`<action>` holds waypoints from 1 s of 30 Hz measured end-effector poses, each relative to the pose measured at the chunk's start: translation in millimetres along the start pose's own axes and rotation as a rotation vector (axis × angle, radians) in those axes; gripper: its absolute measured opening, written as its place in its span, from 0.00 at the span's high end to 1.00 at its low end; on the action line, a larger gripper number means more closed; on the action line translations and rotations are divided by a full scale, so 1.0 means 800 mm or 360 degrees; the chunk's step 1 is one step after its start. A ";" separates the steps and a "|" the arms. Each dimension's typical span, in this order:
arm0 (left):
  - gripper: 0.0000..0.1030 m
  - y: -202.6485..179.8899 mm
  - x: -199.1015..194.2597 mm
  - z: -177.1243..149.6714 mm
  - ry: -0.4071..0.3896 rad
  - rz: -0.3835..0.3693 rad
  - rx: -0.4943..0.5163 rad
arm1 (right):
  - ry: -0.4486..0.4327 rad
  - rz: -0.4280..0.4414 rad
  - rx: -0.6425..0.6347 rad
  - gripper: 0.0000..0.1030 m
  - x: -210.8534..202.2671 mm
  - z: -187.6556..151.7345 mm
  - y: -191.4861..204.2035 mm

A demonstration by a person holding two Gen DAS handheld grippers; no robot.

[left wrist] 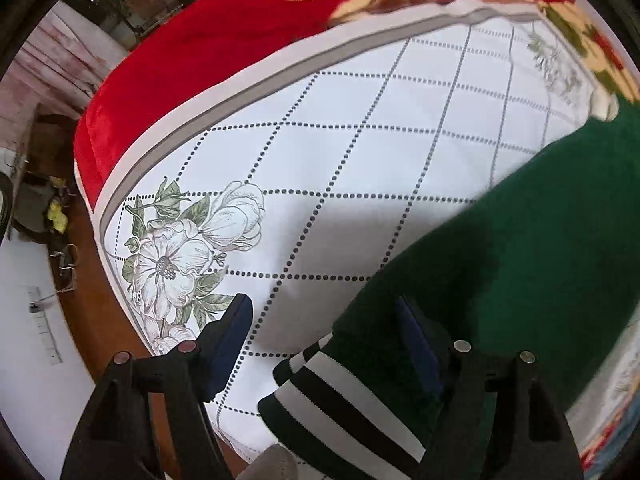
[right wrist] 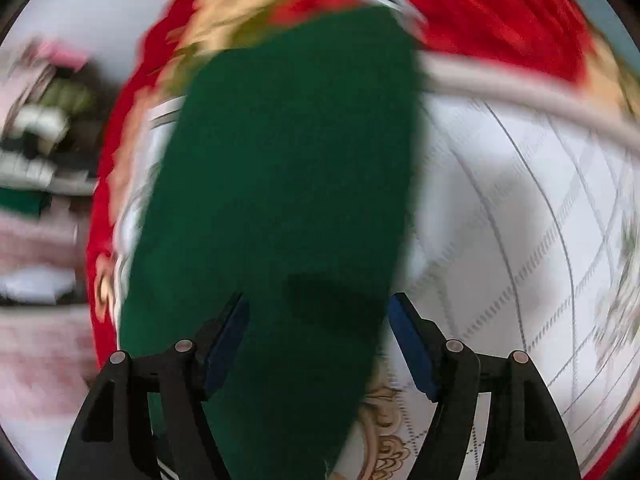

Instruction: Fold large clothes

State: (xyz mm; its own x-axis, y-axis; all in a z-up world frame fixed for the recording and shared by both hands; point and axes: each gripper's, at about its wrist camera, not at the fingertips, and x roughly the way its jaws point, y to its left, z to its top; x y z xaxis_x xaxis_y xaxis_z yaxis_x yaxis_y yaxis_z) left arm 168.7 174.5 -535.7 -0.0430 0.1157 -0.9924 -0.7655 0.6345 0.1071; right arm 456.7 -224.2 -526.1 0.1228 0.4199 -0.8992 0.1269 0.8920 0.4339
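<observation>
A dark green garment [left wrist: 520, 248] lies on a white tablecloth [left wrist: 360, 160] with a dotted diamond grid. Its black-and-white striped cuff [left wrist: 340, 400] lies at the near edge in the left wrist view. My left gripper [left wrist: 324, 332] is open, just above the cloth, with the cuff end between and below its blue-padded fingers [left wrist: 228, 344]. In the right wrist view, which is blurred, the green garment [right wrist: 288, 184] runs away from me as a long strip. My right gripper [right wrist: 318, 332] is open above its near end.
A red floral blanket [left wrist: 208, 52] covers the surface beyond the white cloth, which has printed flowers [left wrist: 180, 256] at its corner. The table edge and brown floor [left wrist: 100, 320] are at left. Piled clothes [right wrist: 44, 140] lie at left in the right wrist view.
</observation>
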 end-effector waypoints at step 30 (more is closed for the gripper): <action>0.09 -0.246 -0.034 -0.041 -0.0192 -0.0092 0.0660 | 0.0022 -0.0267 0.0562 0.51 -0.161 -0.250 -0.202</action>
State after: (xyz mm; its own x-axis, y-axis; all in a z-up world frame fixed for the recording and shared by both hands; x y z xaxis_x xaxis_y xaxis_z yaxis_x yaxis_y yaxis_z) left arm 299.5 21.8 -531.9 0.0862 0.1438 -0.9858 -0.4406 0.8930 0.0917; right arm 223.6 -389.0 -491.7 0.0588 0.2777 -0.9589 0.4755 0.8368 0.2715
